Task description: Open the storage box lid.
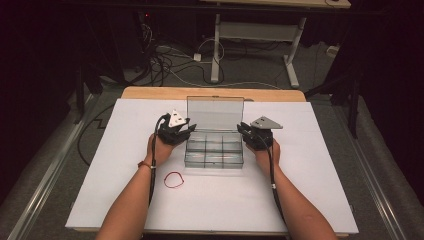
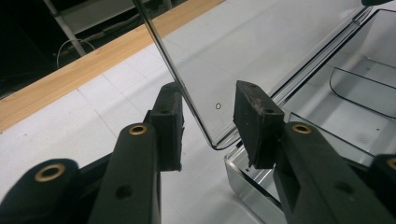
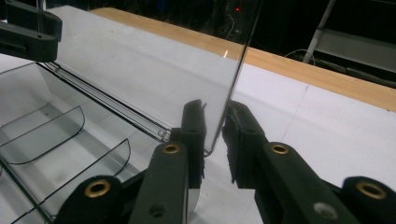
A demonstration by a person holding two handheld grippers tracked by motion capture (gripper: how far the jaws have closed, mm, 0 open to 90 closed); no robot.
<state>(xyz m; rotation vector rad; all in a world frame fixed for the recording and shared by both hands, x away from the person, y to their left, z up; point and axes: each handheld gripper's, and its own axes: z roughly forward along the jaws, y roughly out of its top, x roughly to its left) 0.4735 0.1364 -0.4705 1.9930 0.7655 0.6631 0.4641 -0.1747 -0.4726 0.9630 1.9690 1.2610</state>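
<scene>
Both grippers — left point(image 1: 186, 131) and right point(image 1: 245, 131) — straddle the upright lid point(image 1: 215, 113) of a clear box point(image 1: 214, 158), jaws loosened around its edges; opened, compartments empty, nothing loaded yet.

Nothing here can be read. The clear box point(image 1: 214, 150), its lid point(image 1: 215, 113) and the white sheet point(image 1: 125, 200) under them bear no label, brand or number that I can make out, and the grey plates on top of the grippers are blank too.
</scene>
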